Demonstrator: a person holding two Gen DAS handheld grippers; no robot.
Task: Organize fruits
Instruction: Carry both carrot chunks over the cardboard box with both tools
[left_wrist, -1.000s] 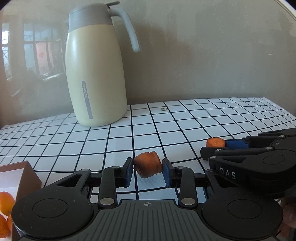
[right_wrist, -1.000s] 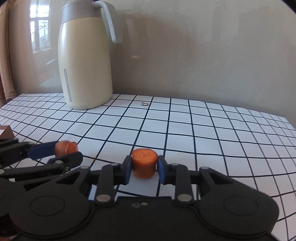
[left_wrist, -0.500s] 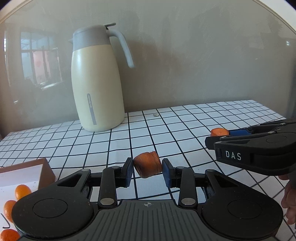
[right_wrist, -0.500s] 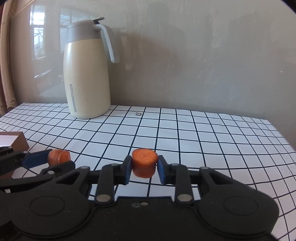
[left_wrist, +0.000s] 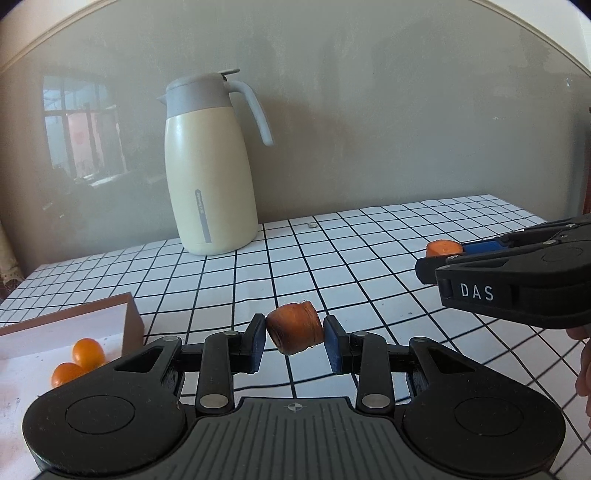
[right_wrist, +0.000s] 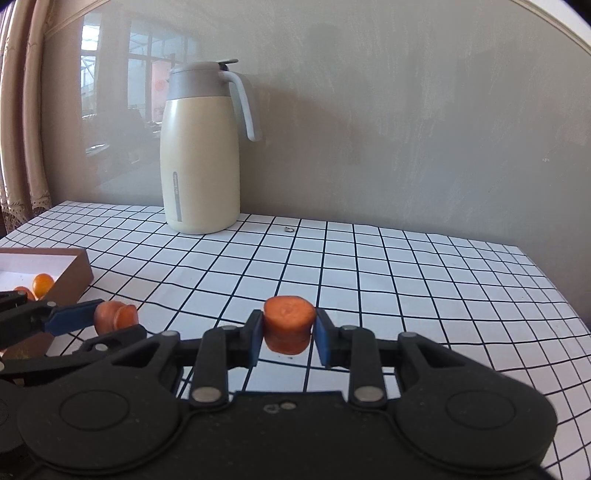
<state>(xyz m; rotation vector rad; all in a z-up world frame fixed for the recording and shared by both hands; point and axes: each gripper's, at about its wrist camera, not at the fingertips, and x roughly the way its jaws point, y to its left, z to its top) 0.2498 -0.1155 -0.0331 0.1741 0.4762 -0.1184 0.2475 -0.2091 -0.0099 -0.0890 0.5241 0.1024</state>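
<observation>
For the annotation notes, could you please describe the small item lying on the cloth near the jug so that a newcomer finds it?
Find the cream jug on the checked cloth. Just right of its base lies a tiny pale ring-like object, too small to identify. Unlike the orange pieces, it lies loose on the cloth.

Soft daylight, window reflection on the glossy wall (right_wrist: 369, 129), sharp focus, fisheye bending at edges

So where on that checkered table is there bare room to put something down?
Most of the checkered cloth is bare: the whole stretch right of the cream jug and between jug and brown box. A tiny ring lies beside the jug. The box corner is crowded with small orange fruits.
</observation>
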